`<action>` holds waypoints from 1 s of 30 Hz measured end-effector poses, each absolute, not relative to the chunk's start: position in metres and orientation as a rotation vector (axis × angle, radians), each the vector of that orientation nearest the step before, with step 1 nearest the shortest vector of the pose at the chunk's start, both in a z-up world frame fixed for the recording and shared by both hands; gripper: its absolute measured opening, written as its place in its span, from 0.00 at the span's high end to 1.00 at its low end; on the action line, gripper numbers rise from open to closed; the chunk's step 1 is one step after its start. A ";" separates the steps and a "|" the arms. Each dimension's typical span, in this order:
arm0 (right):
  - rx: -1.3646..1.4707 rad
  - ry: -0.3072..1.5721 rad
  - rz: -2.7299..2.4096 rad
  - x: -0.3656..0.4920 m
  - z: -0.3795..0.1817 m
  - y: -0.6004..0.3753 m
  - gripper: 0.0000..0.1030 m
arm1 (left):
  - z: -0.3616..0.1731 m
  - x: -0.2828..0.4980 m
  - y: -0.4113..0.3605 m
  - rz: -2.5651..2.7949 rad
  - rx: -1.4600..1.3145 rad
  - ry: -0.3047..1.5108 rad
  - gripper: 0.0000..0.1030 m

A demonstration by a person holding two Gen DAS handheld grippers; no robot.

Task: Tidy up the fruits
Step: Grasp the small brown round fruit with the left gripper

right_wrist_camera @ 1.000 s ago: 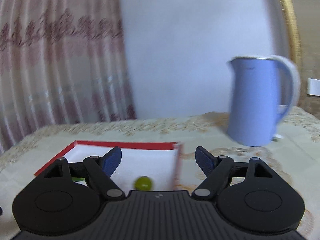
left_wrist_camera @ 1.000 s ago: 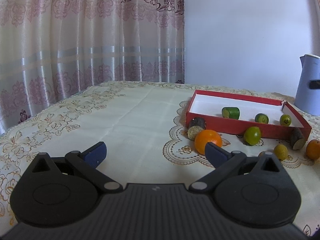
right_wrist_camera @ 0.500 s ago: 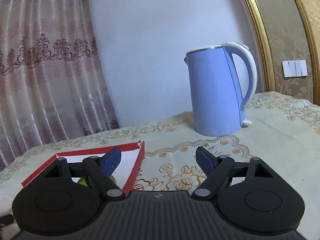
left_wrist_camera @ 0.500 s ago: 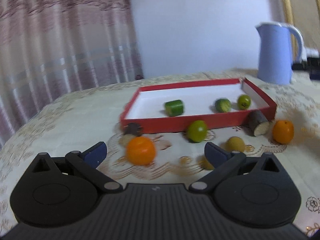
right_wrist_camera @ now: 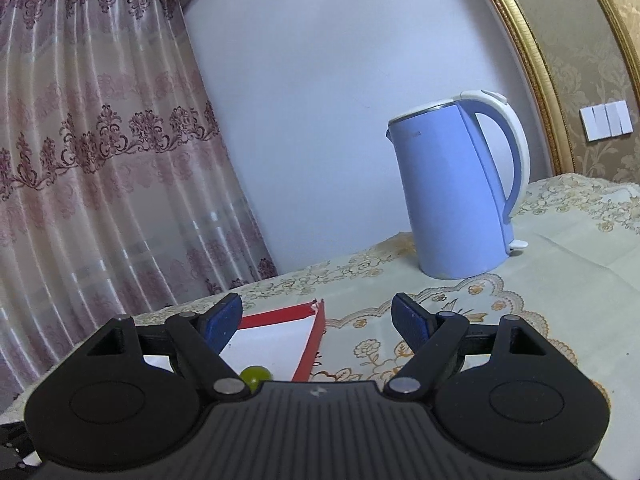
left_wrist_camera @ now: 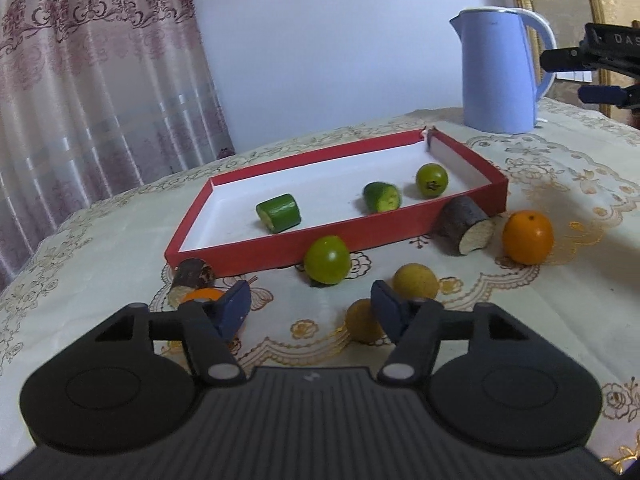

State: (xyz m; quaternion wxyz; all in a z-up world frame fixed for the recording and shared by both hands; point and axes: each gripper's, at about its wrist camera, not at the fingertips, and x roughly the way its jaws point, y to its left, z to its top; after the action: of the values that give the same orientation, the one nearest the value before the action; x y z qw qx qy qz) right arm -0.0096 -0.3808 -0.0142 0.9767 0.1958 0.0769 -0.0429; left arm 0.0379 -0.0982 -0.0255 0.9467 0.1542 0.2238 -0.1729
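The cloth-covered table (left_wrist_camera: 100,256) bears a red tray (left_wrist_camera: 320,240), scattered fruits (left_wrist_camera: 327,259) and a blue kettle (left_wrist_camera: 498,76).

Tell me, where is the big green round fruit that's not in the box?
In the left wrist view, the green fruit sits on the tablecloth against the red tray's near wall.

Soft daylight glows through the curtain (left_wrist_camera: 100,120), shadows are faint, both views sharp, edges bowed by fisheye.

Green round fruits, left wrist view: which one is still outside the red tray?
The larger green fruit against the red tray front wall; the other lies inside.
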 end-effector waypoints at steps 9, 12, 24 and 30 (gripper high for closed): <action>0.409 0.153 -0.053 -0.013 -0.012 -0.380 0.21 | -0.023 0.025 -0.103 -0.432 0.336 0.404 0.38; 0.405 0.151 -0.053 -0.013 -0.012 -0.379 0.21 | -0.029 0.028 -0.111 -0.430 0.381 0.432 0.38; 0.398 0.158 -0.055 -0.012 -0.012 -0.378 0.21 | -0.039 0.046 -0.112 -0.455 0.357 0.561 0.69; 0.392 0.162 -0.067 -0.010 -0.013 -0.378 0.21 | -0.037 0.046 -0.111 -0.455 0.348 0.566 0.75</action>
State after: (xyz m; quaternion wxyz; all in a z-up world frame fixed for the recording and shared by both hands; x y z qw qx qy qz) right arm -0.0105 -0.3778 -0.0130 0.9771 0.1943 0.0802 -0.0332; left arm 0.0459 -0.1114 -0.0374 0.9200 0.1695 0.2752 -0.2216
